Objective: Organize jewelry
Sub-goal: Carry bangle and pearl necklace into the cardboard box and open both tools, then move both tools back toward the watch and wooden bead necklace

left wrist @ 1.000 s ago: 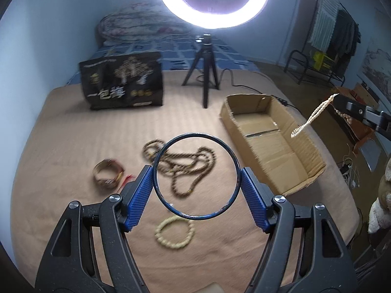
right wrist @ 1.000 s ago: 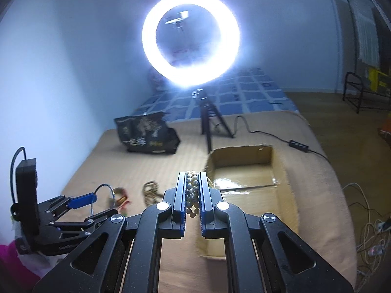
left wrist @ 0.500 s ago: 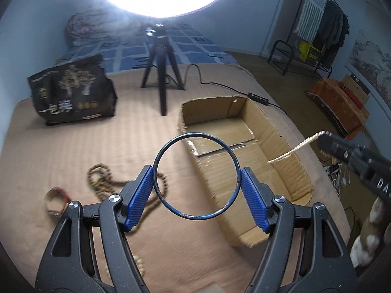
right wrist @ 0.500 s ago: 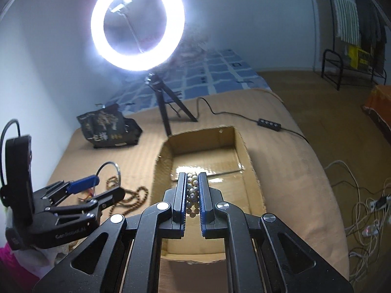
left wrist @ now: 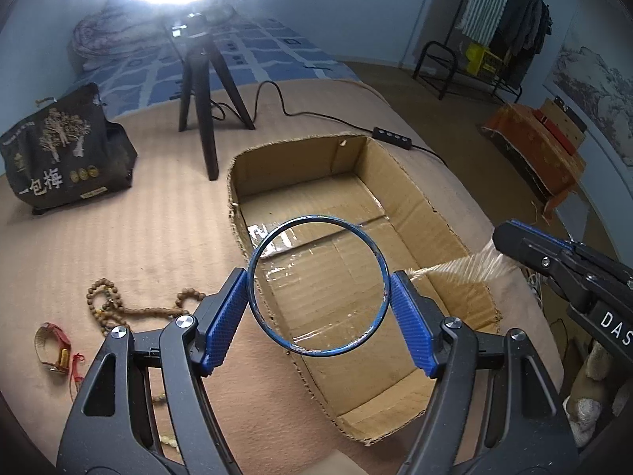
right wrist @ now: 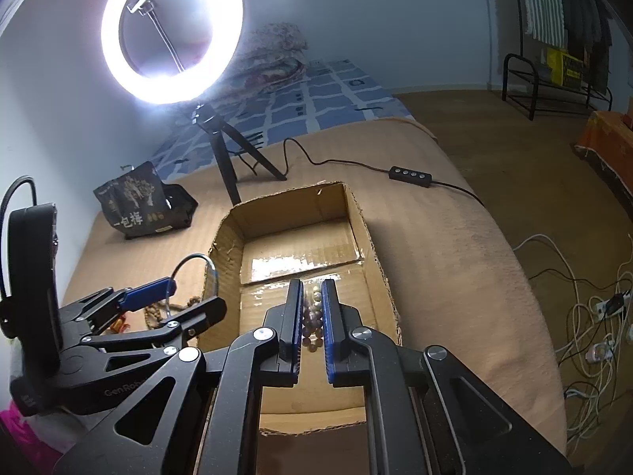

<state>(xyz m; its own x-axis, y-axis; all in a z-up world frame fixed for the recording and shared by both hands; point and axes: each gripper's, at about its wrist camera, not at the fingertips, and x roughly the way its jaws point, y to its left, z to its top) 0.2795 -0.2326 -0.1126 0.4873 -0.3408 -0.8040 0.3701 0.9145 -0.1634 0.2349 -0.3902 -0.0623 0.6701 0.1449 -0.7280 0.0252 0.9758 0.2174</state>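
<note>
My left gripper (left wrist: 318,277) is shut on a thin blue bangle (left wrist: 316,217), pinched at its two sides by the blue pads, and hangs above the open cardboard box (left wrist: 415,194). My right gripper (right wrist: 312,283) is shut on a strand of cream and brown beads (right wrist: 312,324), also over the box (right wrist: 368,237). In the left wrist view the right gripper (left wrist: 514,241) comes in from the right with the bead strand (left wrist: 455,267) blurred below it. The right wrist view shows the left gripper (right wrist: 186,297) at the box's left wall with the bangle (right wrist: 194,256).
On the tan bedspread left of the box lie a brown bead necklace (left wrist: 130,308) and a red and gold bracelet (left wrist: 51,350). A black printed bag (left wrist: 59,150), a ring-light tripod (left wrist: 201,91) and its cable controller (right wrist: 409,174) stand behind the box.
My left gripper has carried the bangle rightward from above the loose jewelry to above the box. My right gripper has come lower and closer over the box, still holding the beads.
</note>
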